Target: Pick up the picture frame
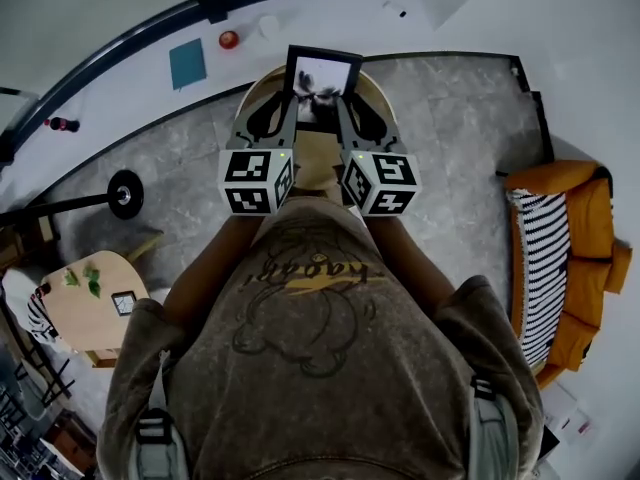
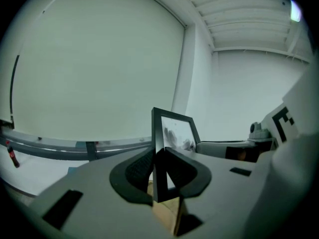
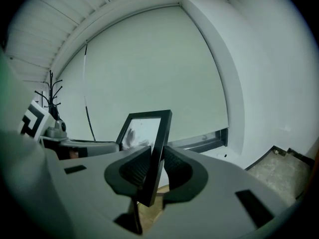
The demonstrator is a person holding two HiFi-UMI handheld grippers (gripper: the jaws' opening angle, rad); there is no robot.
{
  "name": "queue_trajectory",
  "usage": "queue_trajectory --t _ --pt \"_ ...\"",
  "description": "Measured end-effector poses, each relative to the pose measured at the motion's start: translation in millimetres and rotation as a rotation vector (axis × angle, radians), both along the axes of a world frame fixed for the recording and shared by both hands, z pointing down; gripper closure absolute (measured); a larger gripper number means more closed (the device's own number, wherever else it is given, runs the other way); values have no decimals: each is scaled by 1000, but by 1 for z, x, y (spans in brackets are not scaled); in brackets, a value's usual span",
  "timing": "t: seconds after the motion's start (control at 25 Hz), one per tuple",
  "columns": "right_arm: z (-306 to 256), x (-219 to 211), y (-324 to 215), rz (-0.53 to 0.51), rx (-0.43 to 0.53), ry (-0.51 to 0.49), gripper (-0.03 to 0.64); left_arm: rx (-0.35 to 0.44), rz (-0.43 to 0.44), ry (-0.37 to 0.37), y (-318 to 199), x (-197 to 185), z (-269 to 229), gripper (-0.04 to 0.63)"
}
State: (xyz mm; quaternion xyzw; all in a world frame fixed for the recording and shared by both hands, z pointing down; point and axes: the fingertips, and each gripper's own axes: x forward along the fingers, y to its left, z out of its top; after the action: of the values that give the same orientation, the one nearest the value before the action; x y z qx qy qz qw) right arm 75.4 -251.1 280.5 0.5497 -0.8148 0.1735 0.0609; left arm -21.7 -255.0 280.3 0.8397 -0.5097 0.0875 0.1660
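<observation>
Clamping opposite sides of a black rectangular picture frame (image 1: 322,83) in narrowly parted jaws, left gripper (image 1: 279,114) and right gripper (image 1: 354,116) should lift evenly.

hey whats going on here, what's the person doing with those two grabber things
A person is holding a black picture frame between two tools. The left hand-held gripper is clamped on the frame's left edge and the right hand-held gripper on its right edge. The frame is up in the air over a round wooden table and looks clear of it.
</observation>
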Motion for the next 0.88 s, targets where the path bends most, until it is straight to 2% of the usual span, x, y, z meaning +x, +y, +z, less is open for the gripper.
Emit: queue_trajectory --t 0.24,0.88 --pt "-14 -2 2 10 40 4 523 37 7 3 3 -2 -13 511" --pt "-9 0 7 27 32 4 525 29 22 2 7 0 -7 511"
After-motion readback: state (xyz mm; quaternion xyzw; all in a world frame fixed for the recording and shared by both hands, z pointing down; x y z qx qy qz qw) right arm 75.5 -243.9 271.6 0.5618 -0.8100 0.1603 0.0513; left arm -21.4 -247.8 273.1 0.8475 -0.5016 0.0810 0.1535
